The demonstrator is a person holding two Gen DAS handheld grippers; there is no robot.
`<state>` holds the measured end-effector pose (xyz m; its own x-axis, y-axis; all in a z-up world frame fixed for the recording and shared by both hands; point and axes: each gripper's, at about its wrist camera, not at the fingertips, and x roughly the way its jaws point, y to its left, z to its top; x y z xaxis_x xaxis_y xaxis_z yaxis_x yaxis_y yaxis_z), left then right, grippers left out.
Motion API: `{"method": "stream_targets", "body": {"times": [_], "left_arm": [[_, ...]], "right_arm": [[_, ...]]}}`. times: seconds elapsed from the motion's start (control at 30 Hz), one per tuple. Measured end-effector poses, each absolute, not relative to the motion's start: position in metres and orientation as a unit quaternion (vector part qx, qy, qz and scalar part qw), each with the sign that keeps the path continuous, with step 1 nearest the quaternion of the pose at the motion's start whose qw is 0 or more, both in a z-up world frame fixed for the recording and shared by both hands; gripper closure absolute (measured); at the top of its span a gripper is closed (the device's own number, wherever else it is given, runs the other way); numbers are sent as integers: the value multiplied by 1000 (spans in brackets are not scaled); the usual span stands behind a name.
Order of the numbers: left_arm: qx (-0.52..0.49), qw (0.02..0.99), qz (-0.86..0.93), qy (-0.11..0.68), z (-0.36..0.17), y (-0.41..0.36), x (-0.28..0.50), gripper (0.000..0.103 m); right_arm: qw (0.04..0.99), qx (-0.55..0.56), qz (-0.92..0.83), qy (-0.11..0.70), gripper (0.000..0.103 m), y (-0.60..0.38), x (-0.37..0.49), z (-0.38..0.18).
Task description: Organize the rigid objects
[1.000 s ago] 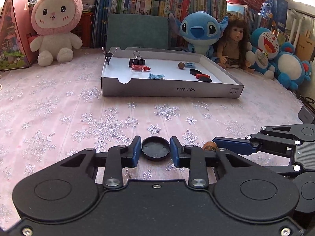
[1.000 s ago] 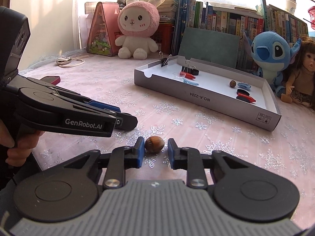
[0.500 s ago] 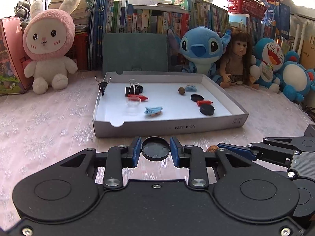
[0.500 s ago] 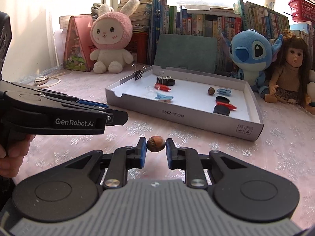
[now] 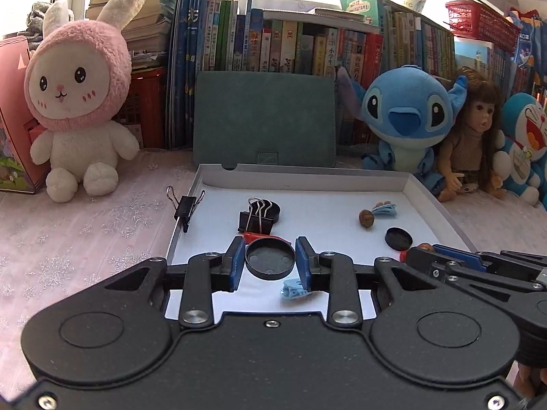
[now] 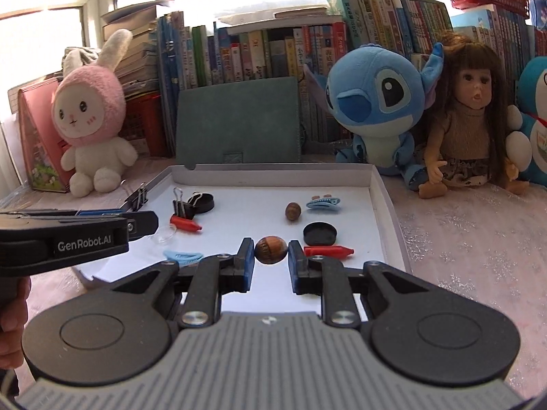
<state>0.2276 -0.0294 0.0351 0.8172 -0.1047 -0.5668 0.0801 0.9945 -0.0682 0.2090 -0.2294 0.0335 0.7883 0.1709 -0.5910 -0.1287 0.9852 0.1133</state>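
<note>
My left gripper is shut on a round black cap and holds it above the near part of the white tray. My right gripper is shut on a brown nut, also above the tray, to the right of the left gripper. In the tray lie black binder clips, red clips, blue hair clips, another nut, a black cap and a clear cap.
A binder clip is clamped on the tray's left wall. A pink rabbit plush, a green pouch, a Stitch plush, a doll and rows of books stand behind the tray on the pink cloth.
Both grippers have lifted off the cloth and moved forward over the tray, the left carrying the black cap, the right carrying the nut.
</note>
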Motion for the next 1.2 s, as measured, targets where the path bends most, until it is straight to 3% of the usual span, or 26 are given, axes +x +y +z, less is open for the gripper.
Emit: {"method": "stream_targets", "body": {"times": [0.4,0.57,0.63,0.87,1.0,1.2], "left_arm": [[-3,949,-36,313,13,-36,251,73],[-3,947,-40,319,10,-37,251,72],[-3,947,-41,319,13,-37,247,62],[3,954,-45,295,30,-28,204,30],[-3,958,-52,283,35,-20,168,24],[-8,957,-47,287,24,-12,137,23]], "right_arm": [[939,32,44,340,77,-235,232,14],[940,30,46,337,68,-234,231,15],[941,35,42,333,54,-234,228,17],[954,32,32,295,30,-232,193,33],[960,31,24,276,19,-232,161,40],[955,6,19,295,17,-227,131,28]]}}
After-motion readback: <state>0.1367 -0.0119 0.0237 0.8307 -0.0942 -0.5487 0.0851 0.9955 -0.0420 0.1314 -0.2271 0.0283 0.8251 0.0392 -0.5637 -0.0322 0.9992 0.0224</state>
